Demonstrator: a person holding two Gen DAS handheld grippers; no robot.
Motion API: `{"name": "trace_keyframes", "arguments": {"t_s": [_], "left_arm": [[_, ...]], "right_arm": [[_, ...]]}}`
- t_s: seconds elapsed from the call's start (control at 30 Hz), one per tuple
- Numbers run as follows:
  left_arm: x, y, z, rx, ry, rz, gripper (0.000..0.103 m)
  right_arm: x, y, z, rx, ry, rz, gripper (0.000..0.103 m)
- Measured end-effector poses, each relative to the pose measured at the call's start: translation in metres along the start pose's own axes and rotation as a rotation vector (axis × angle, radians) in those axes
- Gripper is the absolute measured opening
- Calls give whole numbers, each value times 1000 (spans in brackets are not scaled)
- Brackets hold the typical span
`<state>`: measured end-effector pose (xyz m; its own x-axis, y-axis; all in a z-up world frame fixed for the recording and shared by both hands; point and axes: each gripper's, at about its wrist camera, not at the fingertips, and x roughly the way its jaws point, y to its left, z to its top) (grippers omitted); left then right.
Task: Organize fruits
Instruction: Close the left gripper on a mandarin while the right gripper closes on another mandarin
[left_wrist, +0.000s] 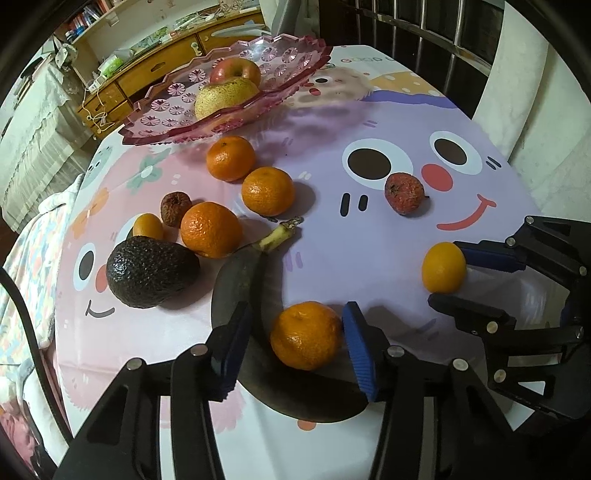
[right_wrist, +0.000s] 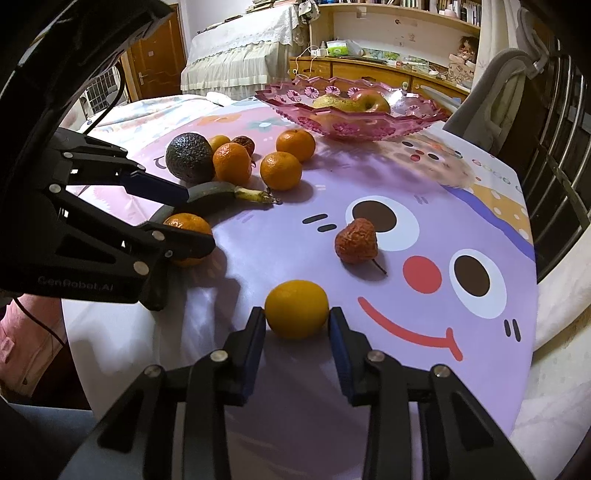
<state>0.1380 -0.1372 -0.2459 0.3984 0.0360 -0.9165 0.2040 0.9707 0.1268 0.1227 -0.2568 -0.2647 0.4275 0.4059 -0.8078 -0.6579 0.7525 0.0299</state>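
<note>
A pink glass fruit bowl (left_wrist: 162, 110) (right_wrist: 332, 125) at the table's far side holds a pear (left_wrist: 225, 96) and an apple (left_wrist: 236, 70). My left gripper (left_wrist: 297, 332) is open around a mandarin (left_wrist: 306, 334) (right_wrist: 186, 227) lying on a blackened banana (left_wrist: 236, 280); the right pad touches it, the left stands apart. My right gripper (right_wrist: 296, 321) has both pads against a small yellow-orange citrus (right_wrist: 296, 308) (left_wrist: 443, 267) on the table. Three more mandarins (left_wrist: 211, 229), a dark avocado (left_wrist: 151, 271) and a red wrinkled fruit (left_wrist: 404, 192) (right_wrist: 356, 240) lie loose.
A small yellow citrus (left_wrist: 147, 226) and a brown dried fruit (left_wrist: 175, 207) sit behind the avocado. The cartoon tablecloth (right_wrist: 424, 221) covers a round table. A bed lies to the left, a wooden cabinet (right_wrist: 369, 70) behind, metal bars to the right.
</note>
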Motion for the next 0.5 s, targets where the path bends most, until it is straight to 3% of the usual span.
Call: {"name": "trace_keyframes", "arguments": {"t_s": [0.1,0.5], "left_arm": [[0,-4,-2,1,6,-18,39],[-3,-9,-1,-23,-7,17,36]], "right_arm": [[-1,0,0,0,0,0,35],[-9,-3,-2,3,-5,7,35]]}}
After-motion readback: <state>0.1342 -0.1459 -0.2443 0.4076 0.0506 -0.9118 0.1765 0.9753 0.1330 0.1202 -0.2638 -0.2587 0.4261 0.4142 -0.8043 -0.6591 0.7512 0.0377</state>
